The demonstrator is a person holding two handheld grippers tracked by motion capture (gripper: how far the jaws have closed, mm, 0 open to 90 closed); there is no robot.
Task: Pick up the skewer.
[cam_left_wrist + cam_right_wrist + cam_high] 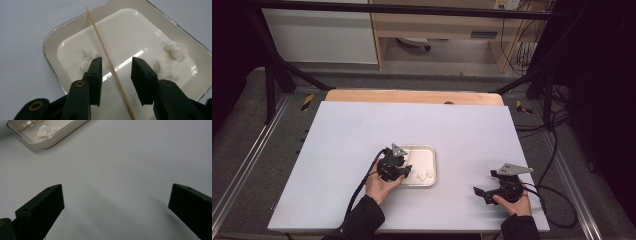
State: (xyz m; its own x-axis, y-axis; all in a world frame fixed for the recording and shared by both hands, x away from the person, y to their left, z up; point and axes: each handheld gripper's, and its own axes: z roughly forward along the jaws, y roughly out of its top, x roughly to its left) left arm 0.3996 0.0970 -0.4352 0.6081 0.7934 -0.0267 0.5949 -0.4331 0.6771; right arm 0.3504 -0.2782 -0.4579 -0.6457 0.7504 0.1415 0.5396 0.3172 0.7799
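Observation:
A shallow white tray with a metal rim sits near the table's middle. A thin wooden skewer lies slantwise across the tray. One white doughy lump rests by the left jaw, and two more lumps lie at the tray's far side. My left gripper hovers low over the tray, open, with a jaw on each side of the skewer and neither touching it. My right gripper is held near the table's front right. It stands wide open over bare tabletop, holding nothing.
The white tabletop is bare around the tray. A corner of the tray with a lump shows far off in the right gripper view. Black frame posts and cables stand beyond the table's edges.

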